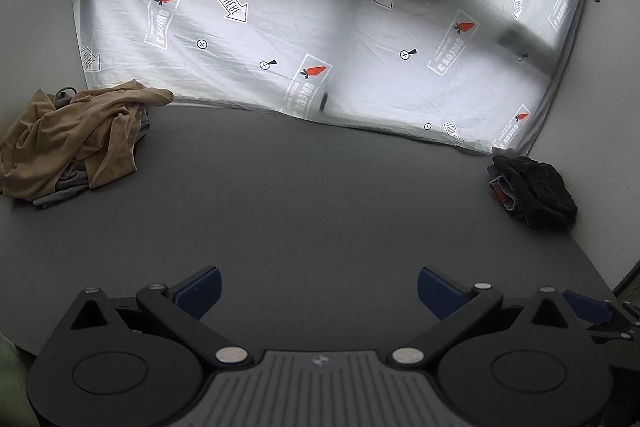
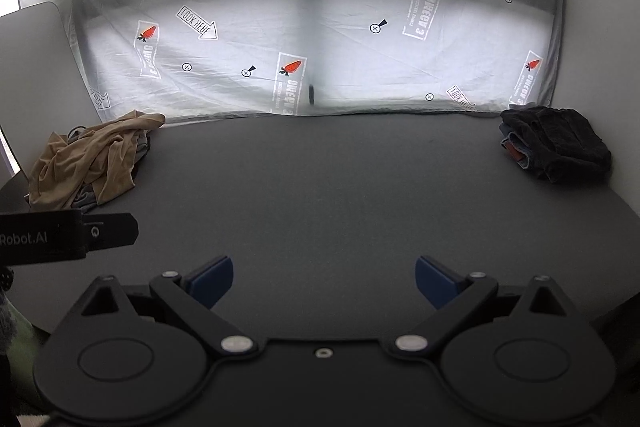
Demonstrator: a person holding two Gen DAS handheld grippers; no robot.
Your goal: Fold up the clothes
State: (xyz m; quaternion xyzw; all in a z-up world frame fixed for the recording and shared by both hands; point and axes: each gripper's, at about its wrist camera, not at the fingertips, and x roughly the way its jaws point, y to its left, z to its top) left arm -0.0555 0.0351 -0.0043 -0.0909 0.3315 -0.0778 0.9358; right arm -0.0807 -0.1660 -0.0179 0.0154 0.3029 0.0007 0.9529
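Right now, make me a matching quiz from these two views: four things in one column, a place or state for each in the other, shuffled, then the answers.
Things:
1. tan garment
2. dark stack
3. printed sheet
4. left gripper

Places or states:
A. folded, at the table's far right
B. open, holding nothing
C. crumpled on a pile, far left
D. hanging behind the table

Pairs: 1-C, 2-A, 3-D, 4-B
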